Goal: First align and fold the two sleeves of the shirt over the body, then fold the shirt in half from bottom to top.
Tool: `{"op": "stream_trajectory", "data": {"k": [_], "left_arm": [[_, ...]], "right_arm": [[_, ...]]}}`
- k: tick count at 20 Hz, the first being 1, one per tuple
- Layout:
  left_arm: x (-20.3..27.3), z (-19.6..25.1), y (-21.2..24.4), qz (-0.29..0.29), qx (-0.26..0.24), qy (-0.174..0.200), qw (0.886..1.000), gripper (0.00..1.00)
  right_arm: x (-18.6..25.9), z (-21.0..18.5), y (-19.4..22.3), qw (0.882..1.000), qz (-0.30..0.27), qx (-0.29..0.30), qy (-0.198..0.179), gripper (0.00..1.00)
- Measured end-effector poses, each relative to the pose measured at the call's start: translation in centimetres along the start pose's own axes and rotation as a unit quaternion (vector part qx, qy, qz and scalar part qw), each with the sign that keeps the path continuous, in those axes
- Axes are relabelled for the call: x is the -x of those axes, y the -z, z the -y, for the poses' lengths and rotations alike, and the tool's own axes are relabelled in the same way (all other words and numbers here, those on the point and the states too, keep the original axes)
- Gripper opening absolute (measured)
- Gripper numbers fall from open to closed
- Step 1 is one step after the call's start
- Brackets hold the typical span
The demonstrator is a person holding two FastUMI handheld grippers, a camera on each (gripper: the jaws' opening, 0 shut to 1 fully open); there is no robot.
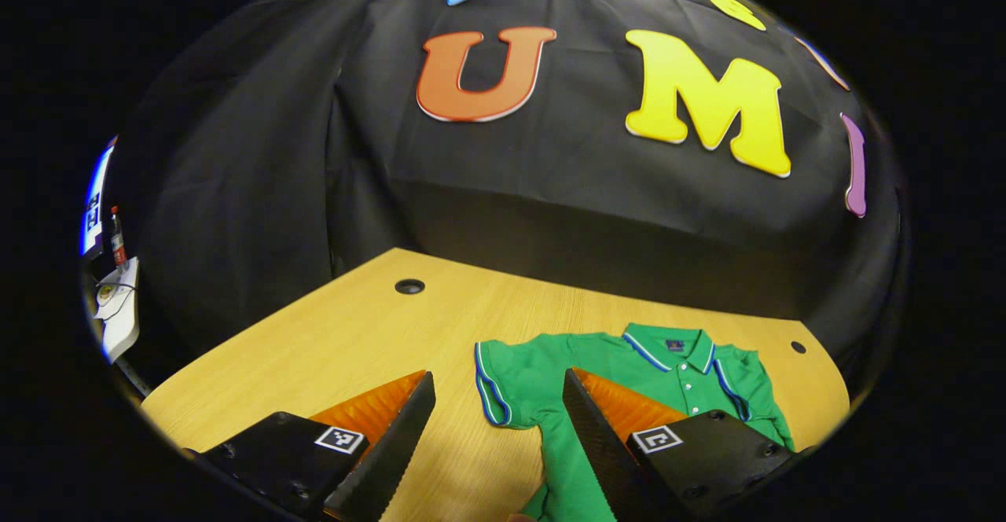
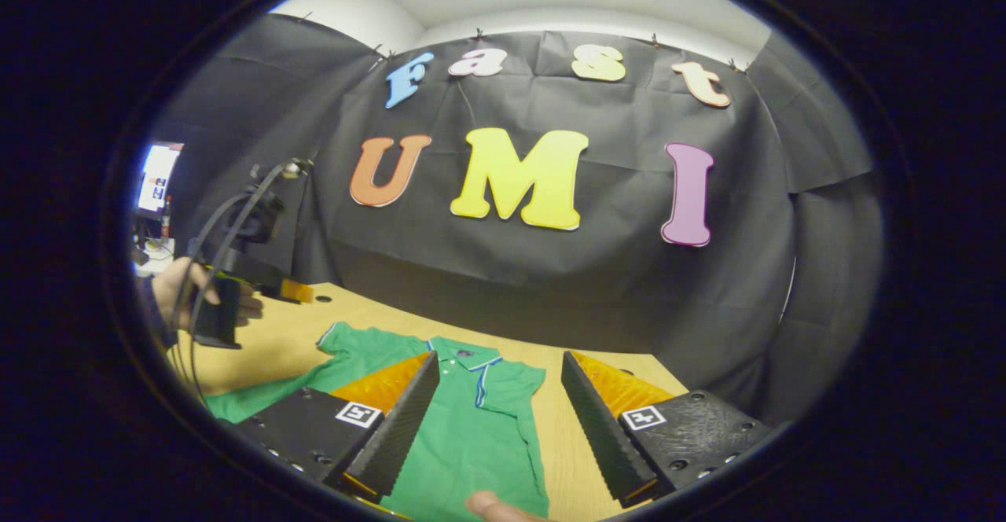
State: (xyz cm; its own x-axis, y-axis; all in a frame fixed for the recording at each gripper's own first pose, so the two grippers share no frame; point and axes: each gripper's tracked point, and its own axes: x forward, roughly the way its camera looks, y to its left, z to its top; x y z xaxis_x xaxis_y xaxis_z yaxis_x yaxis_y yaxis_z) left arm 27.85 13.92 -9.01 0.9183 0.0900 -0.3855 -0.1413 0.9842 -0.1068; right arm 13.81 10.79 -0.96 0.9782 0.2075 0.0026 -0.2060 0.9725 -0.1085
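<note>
The shirt (image 1: 621,365), a green polo with striped trim on collar and cuffs, lies flat and unfolded on the wooden table (image 1: 346,341), collar toward the black booth wall (image 1: 259,192). In the left gripper view its lower half is cut off and partly hidden behind the left gripper (image 1: 498,416), whose jaws stand wide apart over bare wood and one sleeve, holding nothing. The right gripper view has the right gripper (image 2: 500,396) hovering over the shirt's body, jaws also spread and empty, hem out of frame. There's a small dark neck label (image 1: 674,344) inside the collar, too tiny to read. Off to the side a hand (image 2: 185,290) holds the other gripper, and a bright screen (image 2: 157,176) is too blurry to make out.
</note>
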Motion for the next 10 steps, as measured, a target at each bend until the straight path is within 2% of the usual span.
{"op": "stream_trajectory", "data": {"k": [1, 2, 6, 7, 8, 9, 10], "left_arm": [[-1.2, -0.1, 0.6, -0.016, -0.01, 0.001, 1.0, 1.0], [-2.7, -0.1, 1.1, -0.022, -0.018, -0.003, 1.0, 1.0], [-6.3, -0.5, 3.1, -0.044, -0.045, -0.019, 0.998, 1.0], [-6.7, -1.1, 3.7, -0.058, -0.045, -0.039, 0.996, 1.0], [-7.2, -1.0, 3.9, -0.063, -0.036, -0.042, 0.996, 1.0], [-7.6, -0.3, 4.1, -0.069, -0.017, -0.033, 0.997, 1.0], [-7.9, 0.2, 4.4, -0.075, 0.0, -0.027, 0.997, 1.0]], "right_arm": [[0.8, 0.1, 0.6, 1.0, -0.001, -0.012, -0.008, 0.97], [1.5, 0.4, 1.1, 1.0, -0.004, -0.02, -0.015, 0.95], [1.6, 3.1, 2.8, 1.0, -0.014, -0.021, -0.003, 0.95], [1.5, 3.3, 3.1, 1.0, -0.018, -0.025, -0.006, 0.96], [1.4, 3.1, 3.7, 0.999, -0.022, -0.032, -0.012, 0.95], [1.3, 3.1, 4.0, 0.999, -0.026, -0.038, -0.018, 0.97], [1.1, 3.4, 4.3, 0.998, -0.029, -0.042, -0.021, 0.95]]}}
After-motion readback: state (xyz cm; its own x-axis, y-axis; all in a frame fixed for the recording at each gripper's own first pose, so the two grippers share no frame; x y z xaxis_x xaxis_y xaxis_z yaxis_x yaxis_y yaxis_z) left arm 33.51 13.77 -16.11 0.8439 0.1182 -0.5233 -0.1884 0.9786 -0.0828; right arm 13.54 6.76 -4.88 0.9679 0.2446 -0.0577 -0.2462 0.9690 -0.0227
